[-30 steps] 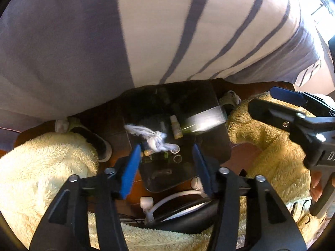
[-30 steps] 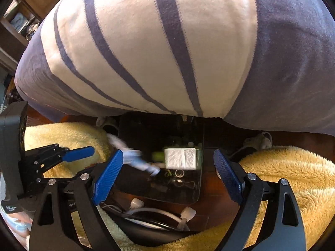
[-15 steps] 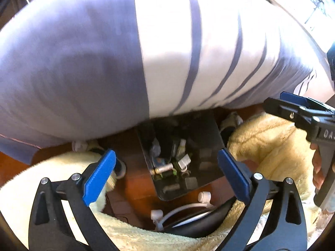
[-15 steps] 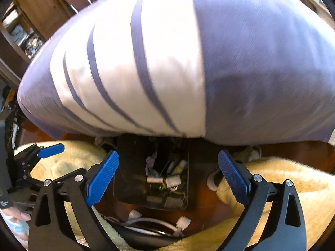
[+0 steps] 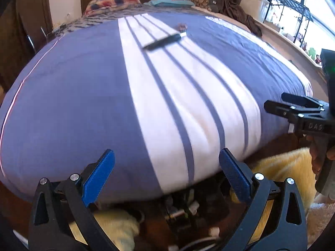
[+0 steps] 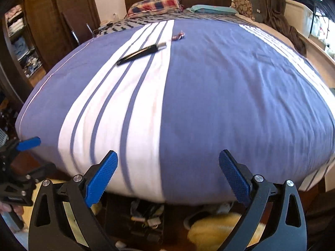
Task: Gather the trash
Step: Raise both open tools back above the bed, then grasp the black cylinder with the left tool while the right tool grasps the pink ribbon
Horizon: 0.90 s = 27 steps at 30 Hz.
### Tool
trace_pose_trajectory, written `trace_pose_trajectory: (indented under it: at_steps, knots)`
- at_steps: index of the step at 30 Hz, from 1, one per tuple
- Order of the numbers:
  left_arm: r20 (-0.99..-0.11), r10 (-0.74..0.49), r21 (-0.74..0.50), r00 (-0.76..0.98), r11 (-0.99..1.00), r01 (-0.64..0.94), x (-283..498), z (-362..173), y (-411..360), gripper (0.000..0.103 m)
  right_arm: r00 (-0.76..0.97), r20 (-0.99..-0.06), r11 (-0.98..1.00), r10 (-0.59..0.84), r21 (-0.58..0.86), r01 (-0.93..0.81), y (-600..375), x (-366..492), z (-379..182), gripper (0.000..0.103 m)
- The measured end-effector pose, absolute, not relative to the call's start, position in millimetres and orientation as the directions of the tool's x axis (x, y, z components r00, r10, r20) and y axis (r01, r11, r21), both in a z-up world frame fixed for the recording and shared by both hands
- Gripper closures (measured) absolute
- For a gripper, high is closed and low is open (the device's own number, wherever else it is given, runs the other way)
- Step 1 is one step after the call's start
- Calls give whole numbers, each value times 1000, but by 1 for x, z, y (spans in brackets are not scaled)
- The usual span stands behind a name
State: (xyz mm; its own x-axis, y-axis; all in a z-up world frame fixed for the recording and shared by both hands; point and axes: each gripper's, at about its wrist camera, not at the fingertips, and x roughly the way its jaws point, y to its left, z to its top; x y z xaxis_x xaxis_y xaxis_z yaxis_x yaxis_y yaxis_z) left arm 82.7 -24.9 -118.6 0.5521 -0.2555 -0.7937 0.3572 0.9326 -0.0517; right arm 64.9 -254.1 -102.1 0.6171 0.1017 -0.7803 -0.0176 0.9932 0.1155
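A long dark flat object with a silver end (image 5: pixel 162 41) (image 6: pixel 142 53) lies on the white stripes far up the bed. A small crumpled wrapper (image 5: pixel 181 26) (image 6: pixel 178 36) sits just beyond it. Under the foot of the bed stands a dark bin (image 5: pixel 182 211) (image 6: pixel 144 215) with several bits of trash inside. My left gripper (image 5: pixel 167 175) hangs open and empty above the bed's near edge. My right gripper (image 6: pixel 167 177) is open and empty beside it. Each shows in the other's view, the right gripper (image 5: pixel 293 108) at the right edge and the left gripper (image 6: pixel 21 146) at the left edge.
The blue and white striped bed cover (image 5: pixel 62 104) fills the middle. Pillows (image 6: pixel 155 5) and a dark headboard are at the far end. A wooden wardrobe (image 6: pixel 18 41) stands to the left and a window ledge to the right. A fluffy yellow rug (image 5: pixel 282 167) lies on the floor.
A white tissue near the left jaws and a silvery packet fell into the bin. The left jaws widened. Both grippers rose from above the bin and tilted up toward the bed top.
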Motion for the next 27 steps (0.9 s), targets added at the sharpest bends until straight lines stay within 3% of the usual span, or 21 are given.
trace_pose_trajectory:
  at_steps: [4,16,27]
  knots:
    - [-789,-280,-63,547,922,381,125,-111,-35,9,616,-778,987,121,158,6,-269,102,-98,6]
    - [-807,-239,-8,540,919,395,279,-113,-91,10,608,-793,993,38,96,63,-291,236,-91,6]
    - [-824,-243,-13,513,912,411,361,-140,-129,35,597,-802,982,28,133,133,-318,326,-96,6]
